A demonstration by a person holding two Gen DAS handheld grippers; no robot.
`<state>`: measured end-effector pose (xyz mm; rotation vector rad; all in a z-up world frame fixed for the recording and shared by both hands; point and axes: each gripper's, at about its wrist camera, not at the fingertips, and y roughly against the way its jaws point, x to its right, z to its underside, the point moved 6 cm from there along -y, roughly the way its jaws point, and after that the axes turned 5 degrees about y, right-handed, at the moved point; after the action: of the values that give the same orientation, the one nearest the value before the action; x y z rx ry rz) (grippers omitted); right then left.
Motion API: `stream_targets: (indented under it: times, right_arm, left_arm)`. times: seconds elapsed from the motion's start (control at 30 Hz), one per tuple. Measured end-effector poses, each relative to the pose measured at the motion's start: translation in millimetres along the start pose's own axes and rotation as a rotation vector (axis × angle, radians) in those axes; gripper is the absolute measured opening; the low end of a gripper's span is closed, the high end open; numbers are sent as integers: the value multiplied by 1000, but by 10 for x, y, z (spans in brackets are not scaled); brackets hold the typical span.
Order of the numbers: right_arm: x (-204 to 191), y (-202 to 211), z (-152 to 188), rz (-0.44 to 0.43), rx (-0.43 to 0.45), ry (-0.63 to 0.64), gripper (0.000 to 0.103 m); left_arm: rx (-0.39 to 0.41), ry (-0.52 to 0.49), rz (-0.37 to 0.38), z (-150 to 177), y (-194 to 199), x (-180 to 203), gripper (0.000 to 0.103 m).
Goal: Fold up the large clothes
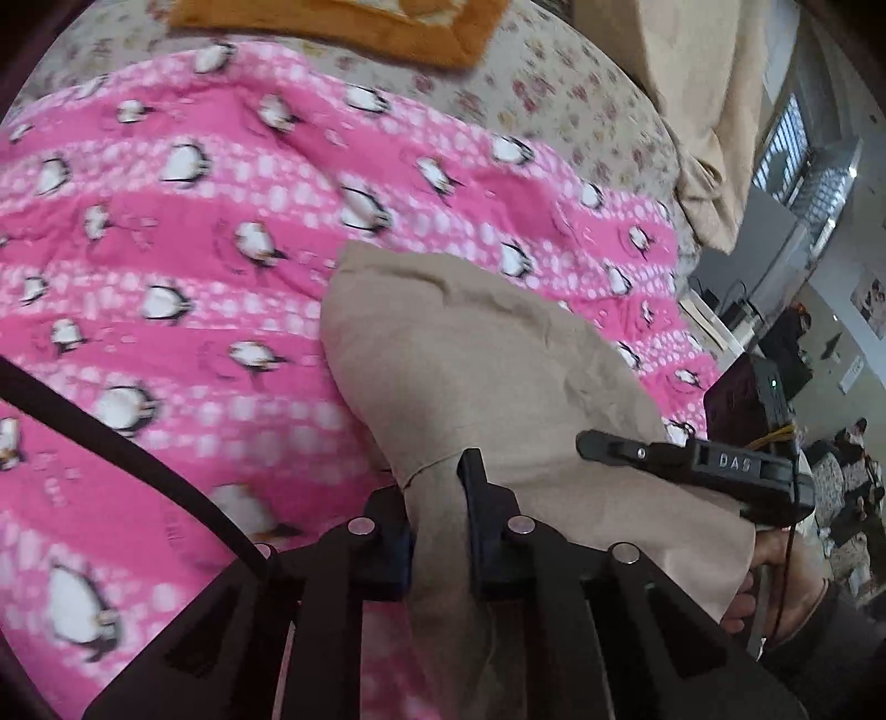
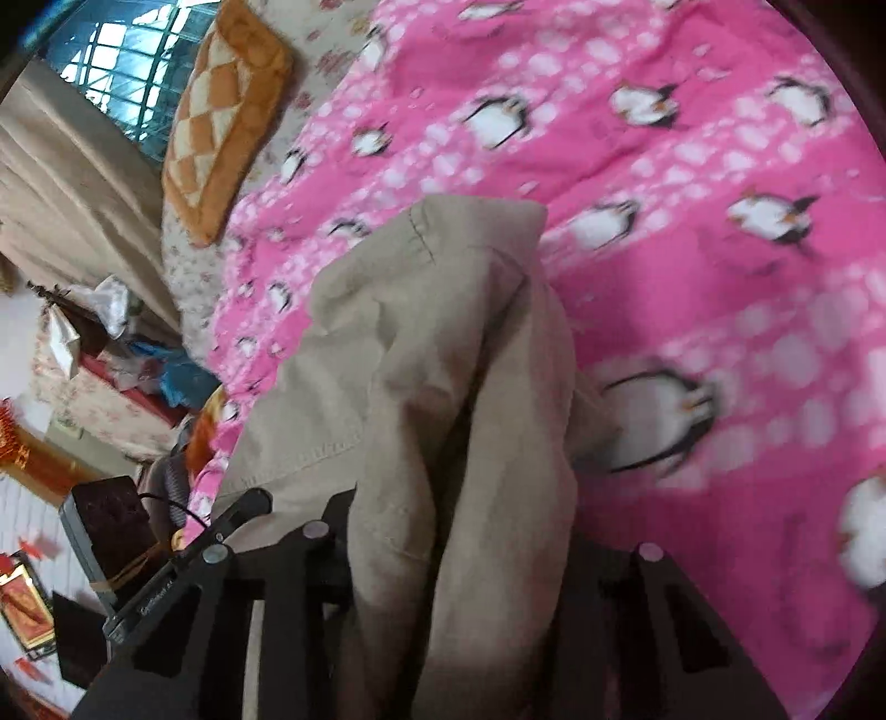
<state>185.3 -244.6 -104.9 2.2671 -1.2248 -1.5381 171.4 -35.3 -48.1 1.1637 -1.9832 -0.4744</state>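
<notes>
A beige garment [image 1: 470, 354] hangs bunched above a bed covered by a pink penguin blanket [image 1: 166, 249]. My left gripper [image 1: 437, 498] is shut on a fold of the beige garment, which drapes forward between its fingers. The right gripper shows in the left wrist view [image 1: 692, 459] at the right, against the same cloth. In the right wrist view the beige garment [image 2: 443, 343] drapes over my right gripper [image 2: 459, 531], which is shut on it; the cloth hides the fingertips. The pink blanket [image 2: 692, 221] lies beyond.
An orange checked cushion [image 2: 221, 122] lies at the bed's head on a floral sheet [image 1: 554, 99]. Beige curtains [image 2: 66, 194] and a window [image 2: 122, 50] stand beside the bed. Cluttered furniture [image 2: 111, 376] is past the bed's edge.
</notes>
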Motion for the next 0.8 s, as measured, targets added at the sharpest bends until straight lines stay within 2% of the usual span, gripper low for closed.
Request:
stream_targets:
  times: [0.17, 0.27, 0.43, 0.53, 0.63, 0.73, 0.8]
  right_arm:
    - [-376, -406, 140, -31, -47, 53, 35]
    - [-539, -570, 187, -32, -50, 77, 35]
    - [-491, -594, 231, 20, -44, 55, 46]
    - [-502, -416, 252, 27, -28, 20, 49]
    - [-590, -98, 308, 87, 27, 23, 51]
    - [-800, 254, 367, 176, 123, 90, 51]
    - [-1007, 480, 417, 272, 220, 184, 51]
  left_arm:
    - [6, 69, -48, -10, 255, -465, 0]
    - [9, 76, -71, -1, 345, -610, 0]
    - [-86, 100, -106, 144, 159, -716, 4]
    - [-86, 129, -102, 155, 211, -745, 7]
    - [-72, 176, -111, 162, 389, -838, 7]
    - [5, 198, -125, 143, 707, -893, 7]
    - [67, 148, -121, 141, 919, -792, 7]
